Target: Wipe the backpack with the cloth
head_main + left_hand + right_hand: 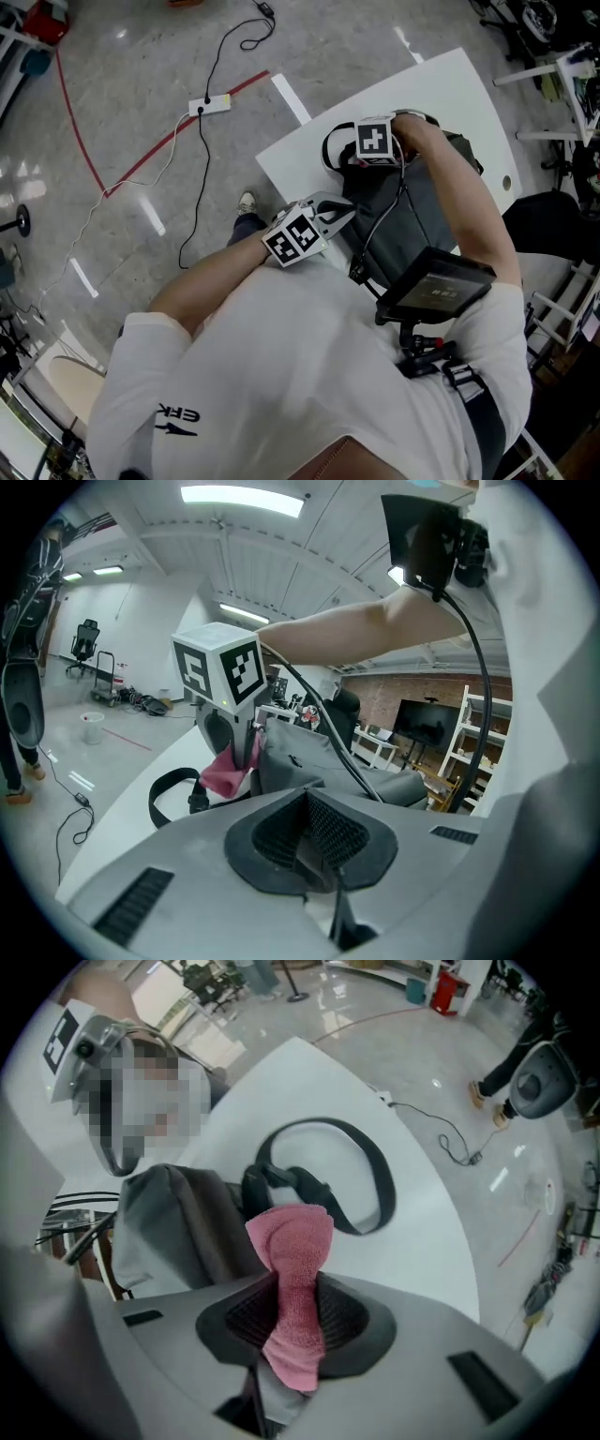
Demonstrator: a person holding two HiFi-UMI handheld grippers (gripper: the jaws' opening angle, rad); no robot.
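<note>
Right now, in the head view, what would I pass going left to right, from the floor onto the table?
Power strip → shoe → left gripper → backpack

Glossy grey floor [112, 84], red line [81, 136], white power strip [208, 105]; brick wall [427, 688], ceiling strip lights [242, 496].

There are two grippers, the left gripper [309, 841] and the right gripper [295, 1321], with two marker cubes [295, 236], one on each. There is one backpack [412, 216], one pink cloth [292, 1269], one black strap loop [370, 1162], one white table [450, 84] and one power strip [209, 105].
</note>
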